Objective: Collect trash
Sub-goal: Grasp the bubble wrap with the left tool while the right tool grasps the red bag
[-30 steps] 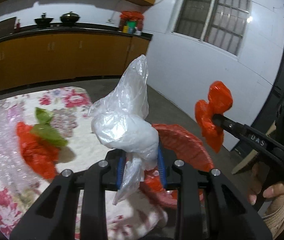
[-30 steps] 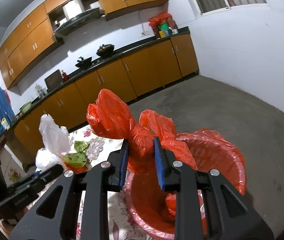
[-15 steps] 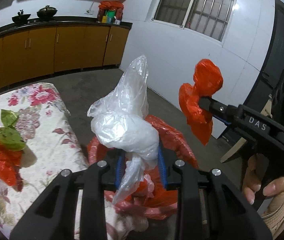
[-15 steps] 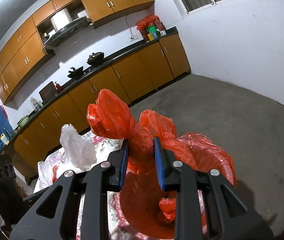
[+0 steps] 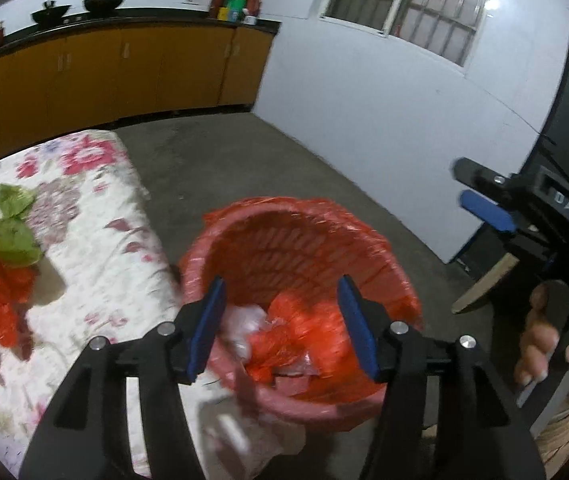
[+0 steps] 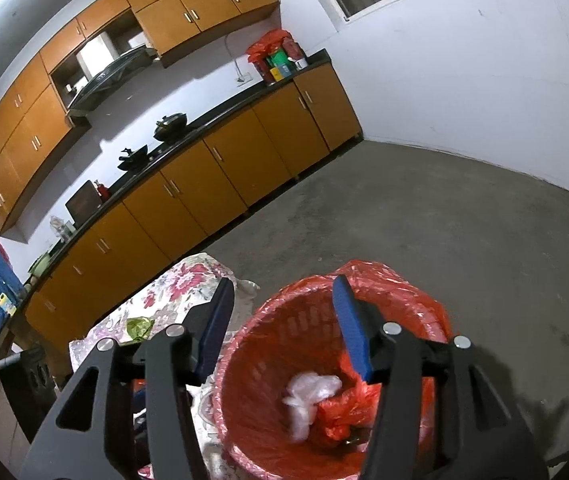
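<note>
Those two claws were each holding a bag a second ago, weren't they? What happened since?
Both let go. The left gripper has just opened and dropped its clear white bag into the red-lined bin; the right gripper opened too, releasing its red bag there. Nothing is between either pair of jaws now. The green and red scraps on the flowered cloth stayed put.

Left tongs [image 5: 282, 326] and right tongs [image 6: 284, 326] just opened, empty.

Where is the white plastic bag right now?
The white plastic bag lies at the bottom of the red bin, right beside a crumpled red bag. In the right wrist view it shows low in the middle, just below the open right gripper.
</note>
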The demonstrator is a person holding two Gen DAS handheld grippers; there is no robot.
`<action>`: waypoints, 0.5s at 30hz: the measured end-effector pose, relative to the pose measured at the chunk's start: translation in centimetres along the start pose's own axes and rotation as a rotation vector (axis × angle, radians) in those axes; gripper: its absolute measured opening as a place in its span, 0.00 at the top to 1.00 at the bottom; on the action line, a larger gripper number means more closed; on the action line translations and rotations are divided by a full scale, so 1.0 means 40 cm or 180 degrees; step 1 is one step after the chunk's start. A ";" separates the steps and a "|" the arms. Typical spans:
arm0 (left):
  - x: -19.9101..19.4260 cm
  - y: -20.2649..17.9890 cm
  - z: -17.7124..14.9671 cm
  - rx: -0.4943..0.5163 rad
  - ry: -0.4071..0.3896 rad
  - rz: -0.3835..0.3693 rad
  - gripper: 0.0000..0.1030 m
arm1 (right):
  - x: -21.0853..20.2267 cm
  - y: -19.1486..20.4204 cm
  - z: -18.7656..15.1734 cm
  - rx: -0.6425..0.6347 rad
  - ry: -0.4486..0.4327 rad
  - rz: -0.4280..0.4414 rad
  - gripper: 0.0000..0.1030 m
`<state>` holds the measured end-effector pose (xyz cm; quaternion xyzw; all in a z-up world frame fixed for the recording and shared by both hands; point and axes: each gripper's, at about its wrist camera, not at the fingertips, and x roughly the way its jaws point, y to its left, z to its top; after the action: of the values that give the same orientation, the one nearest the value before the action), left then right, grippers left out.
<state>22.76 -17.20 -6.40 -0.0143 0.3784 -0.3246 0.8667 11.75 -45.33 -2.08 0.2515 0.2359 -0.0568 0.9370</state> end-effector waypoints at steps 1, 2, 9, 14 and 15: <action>-0.008 0.013 -0.005 -0.0029 -0.0021 0.0070 0.41 | 0.000 0.003 0.000 -0.0011 0.0003 -0.0010 0.49; -0.016 0.019 -0.009 -0.0048 -0.0035 0.0118 0.39 | 0.000 0.007 -0.003 -0.0031 0.0009 -0.0016 0.49; -0.107 0.101 -0.035 -0.0140 -0.0217 0.0589 0.36 | 0.013 0.071 -0.033 -0.0289 0.0090 0.0014 0.49; -0.190 0.182 -0.052 -0.0230 -0.0371 0.0980 0.35 | 0.032 0.131 -0.065 -0.0488 0.0204 0.0129 0.49; -0.214 0.208 -0.056 -0.0278 -0.0421 0.1097 0.35 | 0.037 0.142 -0.071 -0.0531 0.0228 0.0149 0.49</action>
<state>21.55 -5.24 -4.71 -0.0081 0.3311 -0.1529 0.9311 13.16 -38.96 -2.42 0.1799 0.2673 -0.0059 0.9467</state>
